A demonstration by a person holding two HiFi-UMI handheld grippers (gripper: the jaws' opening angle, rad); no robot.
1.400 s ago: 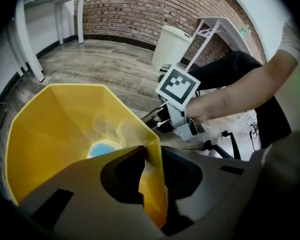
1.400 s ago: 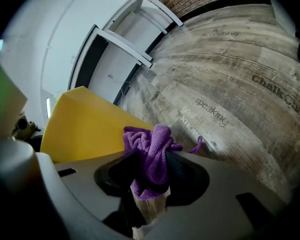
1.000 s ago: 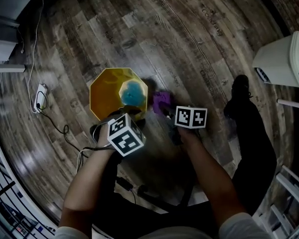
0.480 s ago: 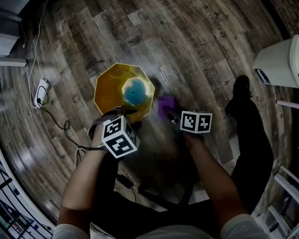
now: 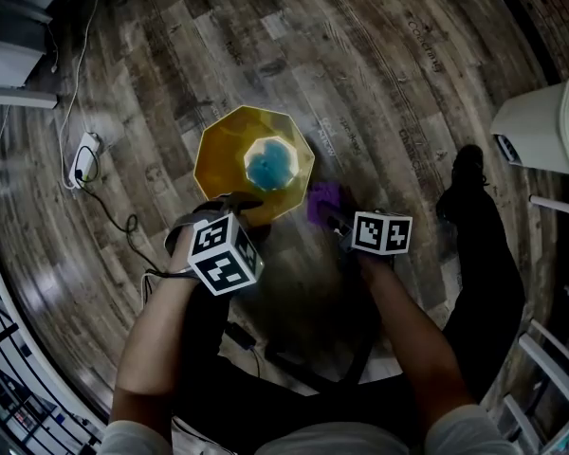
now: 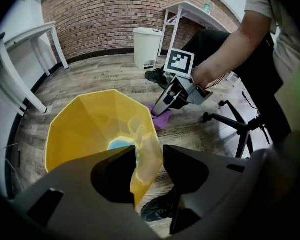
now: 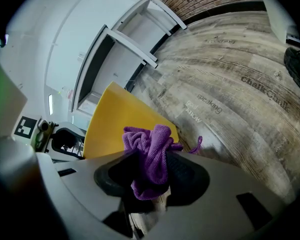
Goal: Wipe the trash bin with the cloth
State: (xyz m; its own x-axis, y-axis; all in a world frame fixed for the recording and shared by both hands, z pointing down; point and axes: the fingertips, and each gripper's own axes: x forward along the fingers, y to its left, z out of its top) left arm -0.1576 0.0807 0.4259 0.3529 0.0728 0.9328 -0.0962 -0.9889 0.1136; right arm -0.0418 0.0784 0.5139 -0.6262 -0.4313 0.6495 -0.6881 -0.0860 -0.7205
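A yellow octagonal trash bin (image 5: pixel 220 152) with a blue bottom stands upright on the wood floor. My left gripper (image 5: pixel 235 203) is at its near rim. In the left gripper view its jaws (image 6: pixel 149 154) stand apart, and the thin yellow wall of the bin (image 6: pixel 80 129) shows in the gap without the pads pressing on it. My right gripper (image 5: pixel 328 214) is shut on a bunched purple cloth (image 5: pixel 322 197) just right of the bin. In the right gripper view the cloth (image 7: pixel 150 149) sticks out of the jaws (image 7: pixel 149 166) beside the bin's outer wall (image 7: pixel 120 119).
A white lidded bin (image 5: pixel 545 126) stands far right by the brick wall. A power strip (image 5: pixel 83 157) with trailing cable lies to the left. A chair base (image 6: pixel 230 121) and the person's shoe (image 5: pixel 467 164) are close on the right. White tables (image 6: pixel 20 49) stand behind.
The bin now sits higher and farther right in the head view. The left gripper stays at its near rim, and the right gripper still holds the cloth beside it.
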